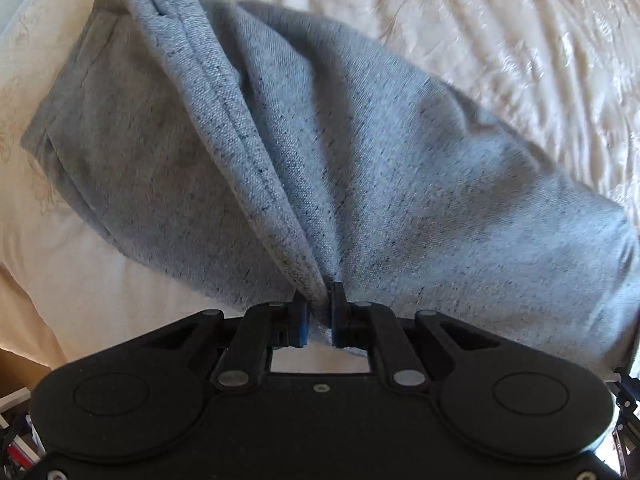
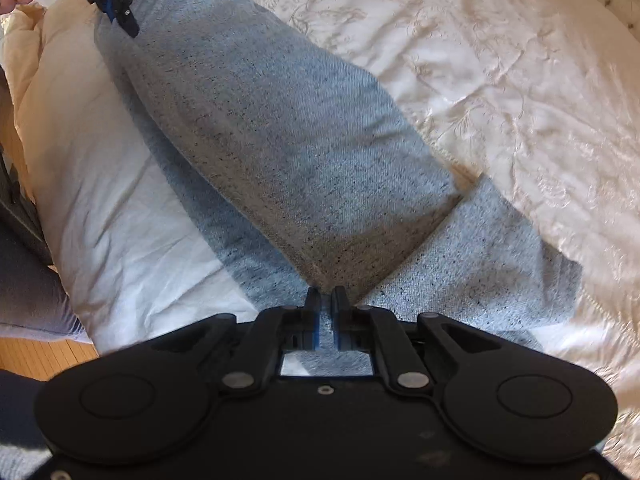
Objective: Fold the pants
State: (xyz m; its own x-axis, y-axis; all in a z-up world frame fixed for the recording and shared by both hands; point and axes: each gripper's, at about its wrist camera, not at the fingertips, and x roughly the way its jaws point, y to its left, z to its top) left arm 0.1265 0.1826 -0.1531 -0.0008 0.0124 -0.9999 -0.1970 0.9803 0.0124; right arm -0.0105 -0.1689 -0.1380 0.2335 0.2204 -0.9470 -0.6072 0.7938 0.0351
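Pants pinched in both tools

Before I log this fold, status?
Left claw shut on grey pants. Right claw pinching the pants too. Pants half-lifted over the bedspread. Nothing in the way.

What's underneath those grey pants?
The grey pants lie on a cream bedspread, with white bedding alongside. What lies directly beneath the cloth stays covered.

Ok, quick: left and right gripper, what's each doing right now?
Left gripper: shut on the grey pants.
Right gripper: nearly shut, grey pants between the pads; grip unclear.
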